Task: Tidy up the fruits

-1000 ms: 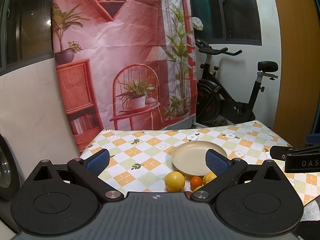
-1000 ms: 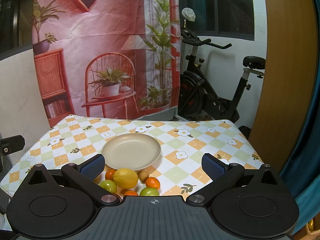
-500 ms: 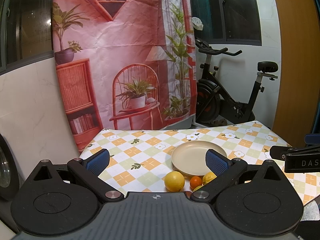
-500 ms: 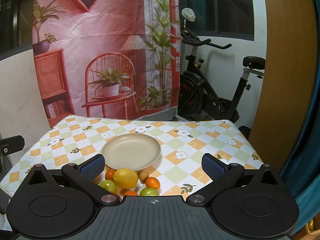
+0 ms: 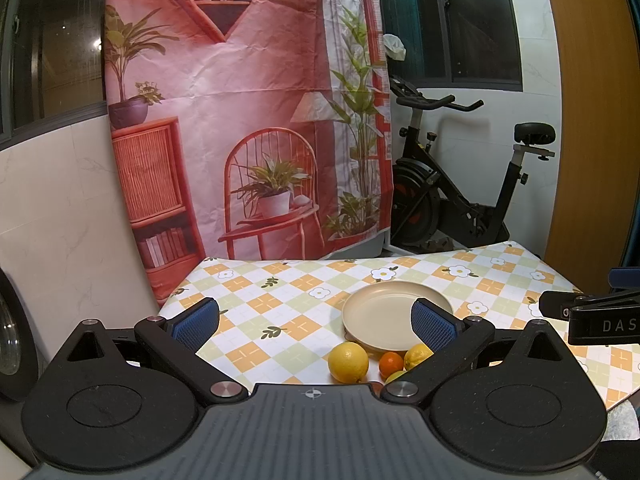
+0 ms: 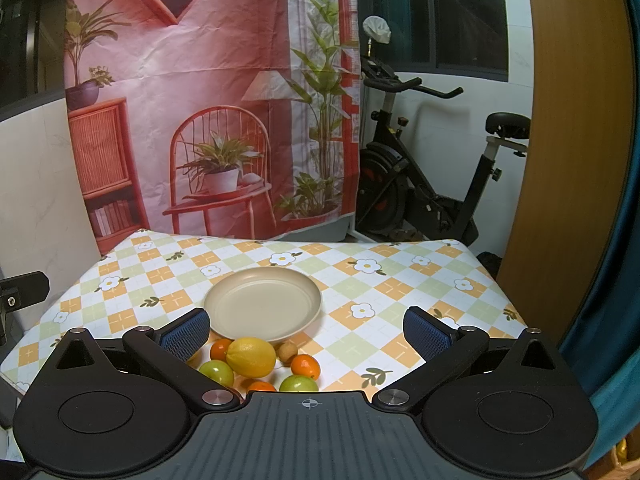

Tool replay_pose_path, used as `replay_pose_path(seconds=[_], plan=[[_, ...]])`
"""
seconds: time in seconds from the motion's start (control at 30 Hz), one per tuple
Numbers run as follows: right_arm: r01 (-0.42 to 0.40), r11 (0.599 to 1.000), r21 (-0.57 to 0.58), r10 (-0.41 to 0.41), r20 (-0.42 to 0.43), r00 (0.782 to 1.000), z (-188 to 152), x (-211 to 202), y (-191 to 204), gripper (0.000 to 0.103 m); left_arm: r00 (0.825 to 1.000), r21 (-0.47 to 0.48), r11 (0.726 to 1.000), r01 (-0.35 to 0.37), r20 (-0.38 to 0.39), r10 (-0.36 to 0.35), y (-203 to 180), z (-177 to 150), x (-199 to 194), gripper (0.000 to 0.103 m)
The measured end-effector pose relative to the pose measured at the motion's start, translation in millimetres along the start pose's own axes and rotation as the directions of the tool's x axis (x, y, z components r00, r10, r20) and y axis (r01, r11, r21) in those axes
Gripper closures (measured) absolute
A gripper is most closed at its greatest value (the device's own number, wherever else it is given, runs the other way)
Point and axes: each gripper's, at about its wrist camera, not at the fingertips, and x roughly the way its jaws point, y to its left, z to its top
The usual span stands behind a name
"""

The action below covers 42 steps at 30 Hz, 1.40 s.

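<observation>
1. Right wrist view: the tabletop (image 6: 400, 276), under a checked flower cloth, carries everything, and nothing on it has shifted over the last second, so I judge the sorting has not begun.
2. Behind its far edge hang a printed backdrop (image 6: 208, 92) and an exercise bike (image 6: 424, 184); neither plays a part.
3. The plate (image 6: 262, 304) sits near the middle of the tabletop, bare, and looks like the place for the fruit.
4. Both grippers hover off the near edge as they did a second ago: the right gripper (image 6: 306, 330) has its jaws wide apart and holds nothing; the left gripper (image 5: 316, 320) is likewise spread and holds nothing.
5. The lemon (image 6: 251, 357) lies just beside the plate's near rim, touching a small orange (image 6: 221, 349).
6. Around it, toward the near edge, are two green fruits (image 6: 216, 373), two more small oranges (image 6: 305, 366) and a brown kiwi (image 6: 287, 350), all off the plate.
7. From the left wrist view, a second yellow fruit (image 5: 348, 362) sits at the cluster's left end.
</observation>
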Motion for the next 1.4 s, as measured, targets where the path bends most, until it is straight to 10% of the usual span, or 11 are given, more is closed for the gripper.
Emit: replay_pose_path(seconds=[1.4], plan=[[-0.060, 0.997, 0.045, 0.058, 0.036, 0.998, 4, 2, -14, 0.000, 0.999, -0.026, 1.000, 0.016, -0.040, -0.017, 6, -1, 14, 0.000]])
